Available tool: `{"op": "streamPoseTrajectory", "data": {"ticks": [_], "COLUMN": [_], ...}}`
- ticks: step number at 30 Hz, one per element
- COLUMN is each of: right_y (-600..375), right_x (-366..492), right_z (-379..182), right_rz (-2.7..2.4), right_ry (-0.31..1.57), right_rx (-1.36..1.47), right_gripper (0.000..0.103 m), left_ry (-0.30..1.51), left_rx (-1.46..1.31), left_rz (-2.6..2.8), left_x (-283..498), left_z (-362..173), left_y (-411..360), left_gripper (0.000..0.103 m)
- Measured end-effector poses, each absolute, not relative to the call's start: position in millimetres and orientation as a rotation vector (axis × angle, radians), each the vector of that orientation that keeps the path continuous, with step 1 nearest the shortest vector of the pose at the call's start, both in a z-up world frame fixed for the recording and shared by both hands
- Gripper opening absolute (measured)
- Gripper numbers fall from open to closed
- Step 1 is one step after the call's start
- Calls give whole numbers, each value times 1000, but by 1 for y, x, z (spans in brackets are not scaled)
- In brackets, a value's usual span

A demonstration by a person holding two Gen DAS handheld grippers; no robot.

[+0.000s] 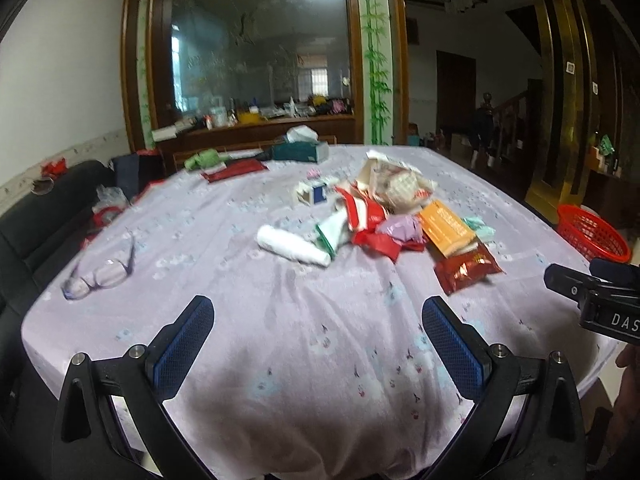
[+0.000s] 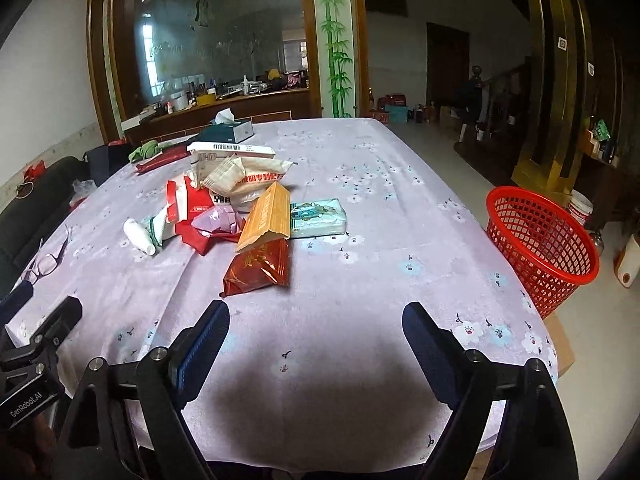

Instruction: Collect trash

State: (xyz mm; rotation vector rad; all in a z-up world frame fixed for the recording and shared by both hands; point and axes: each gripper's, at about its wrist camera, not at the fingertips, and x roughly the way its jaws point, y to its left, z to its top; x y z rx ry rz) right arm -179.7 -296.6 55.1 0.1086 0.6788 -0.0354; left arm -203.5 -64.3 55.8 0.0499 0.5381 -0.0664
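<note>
Table point(image 2: 380, 208) under lilac floral cloth: trash pile point(image 2: 240, 208) at 11 o'clock, glasses point(image 2: 44, 264) at 9.

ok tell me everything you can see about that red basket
The red basket is a round, open-topped bin of what looks like plastic, its wall a lattice of small holes under a solid rim. It tilts a little and stands off the table's right edge, apparently on a brown box, though its base is hidden. It looks empty, and neither tool touches it. The left wrist view shows only its top.
</note>
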Motion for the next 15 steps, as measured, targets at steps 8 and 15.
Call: {"op": "streamPoseTrajectory", "data": {"ticks": [8,15], "right_y": [-294,-293], "right_x": [-178,-178], "right_z": [52,52], "right_rz": [-37,-39], "right_ry": [699,698], "right_rx": [96,86], "right_gripper": [91,91], "left_ry": [570,564], "left_rx": [12,9], "left_rz": [-60,-55], "left_x": [-200,-201], "left_z": [52,53], "left_y": [-60,-59], "left_gripper": [103,103]}}
